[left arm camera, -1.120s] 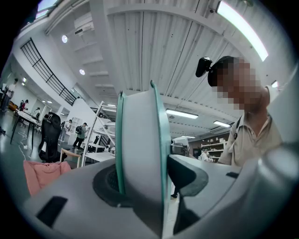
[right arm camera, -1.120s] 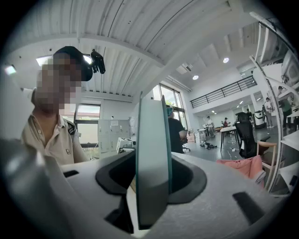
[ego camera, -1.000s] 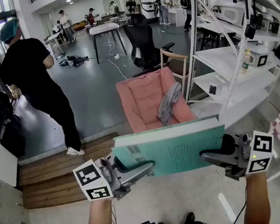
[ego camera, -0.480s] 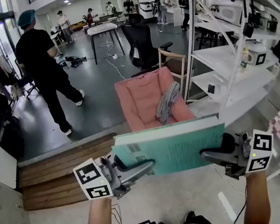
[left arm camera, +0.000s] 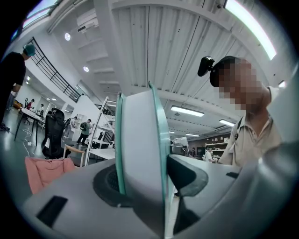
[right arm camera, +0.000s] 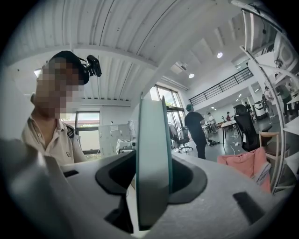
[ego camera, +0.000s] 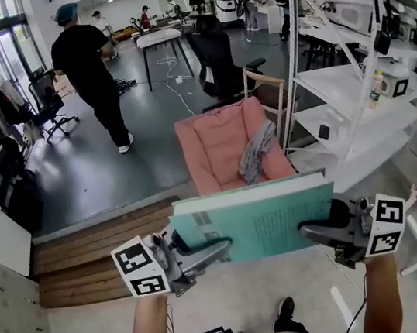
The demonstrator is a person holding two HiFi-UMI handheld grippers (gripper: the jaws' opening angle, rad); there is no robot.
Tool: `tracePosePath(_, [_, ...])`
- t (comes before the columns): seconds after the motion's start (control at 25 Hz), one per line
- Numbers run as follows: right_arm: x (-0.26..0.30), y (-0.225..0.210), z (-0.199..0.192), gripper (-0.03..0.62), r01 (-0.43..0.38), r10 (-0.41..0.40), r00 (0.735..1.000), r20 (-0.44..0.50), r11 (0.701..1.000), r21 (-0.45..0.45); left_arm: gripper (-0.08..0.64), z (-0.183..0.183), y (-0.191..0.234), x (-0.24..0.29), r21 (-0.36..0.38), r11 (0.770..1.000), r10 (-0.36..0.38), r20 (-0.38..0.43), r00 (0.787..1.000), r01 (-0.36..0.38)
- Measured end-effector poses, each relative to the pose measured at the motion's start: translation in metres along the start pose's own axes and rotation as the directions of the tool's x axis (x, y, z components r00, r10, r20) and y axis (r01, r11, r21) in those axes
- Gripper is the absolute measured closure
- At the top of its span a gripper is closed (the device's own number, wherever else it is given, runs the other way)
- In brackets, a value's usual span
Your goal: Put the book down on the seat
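Note:
I hold a thick teal-covered book (ego camera: 260,220) flat at chest height between both grippers. My left gripper (ego camera: 220,246) is shut on its left edge and my right gripper (ego camera: 306,228) is shut on its right edge. In the left gripper view the book (left arm camera: 140,140) stands edge-on between the dark pads (left arm camera: 187,175). The right gripper view shows the book (right arm camera: 154,154) clamped the same way. The seat, a pink cushioned chair (ego camera: 217,148), stands ahead beyond the book, with a grey cloth (ego camera: 257,150) draped over its right side.
A white shelving rack (ego camera: 354,92) runs along the right. A wooden step (ego camera: 96,250) lies ahead on the left. A person in black (ego camera: 91,70) walks at the back left. A black office chair (ego camera: 219,62) and a wooden chair (ego camera: 267,90) stand behind the seat.
The person in black has walked from the left foreground toward the back of the room. The book and both grippers have stayed as they were.

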State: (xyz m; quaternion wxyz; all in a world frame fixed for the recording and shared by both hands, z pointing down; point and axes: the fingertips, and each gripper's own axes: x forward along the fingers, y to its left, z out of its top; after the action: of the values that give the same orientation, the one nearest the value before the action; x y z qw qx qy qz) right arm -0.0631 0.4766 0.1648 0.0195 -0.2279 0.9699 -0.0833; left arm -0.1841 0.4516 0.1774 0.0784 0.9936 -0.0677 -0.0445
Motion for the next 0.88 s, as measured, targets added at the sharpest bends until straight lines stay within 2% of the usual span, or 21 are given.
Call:
tracePosePath(0.24, [-0.009, -0.055, 0.004, 0.414, -0.050, 0.050, 0.999, -0.006, 0.999, 0.016, 0.342, -0.002, 0.034, 0.036, -0.010, 0.998, 0.055, -0.008, 0.998, -0.055])
tracePosePath(0.52, [-0.042, -0.139, 0.015, 0.414, -0.110, 0.110, 0.994, -0.014, 0.994, 0.023, 0.342, -0.005, 0.080, 0.109, -0.022, 0.993, 0.117, -0.013, 0.993, -0.117])
tracePosePath(0.88, [-0.046, -0.172, 0.012, 0.415, -0.153, 0.154, 0.988, -0.019, 0.988, 0.036, 0.342, -0.011, 0.099, 0.129, -0.030, 0.986, 0.161, -0.020, 0.987, -0.162])
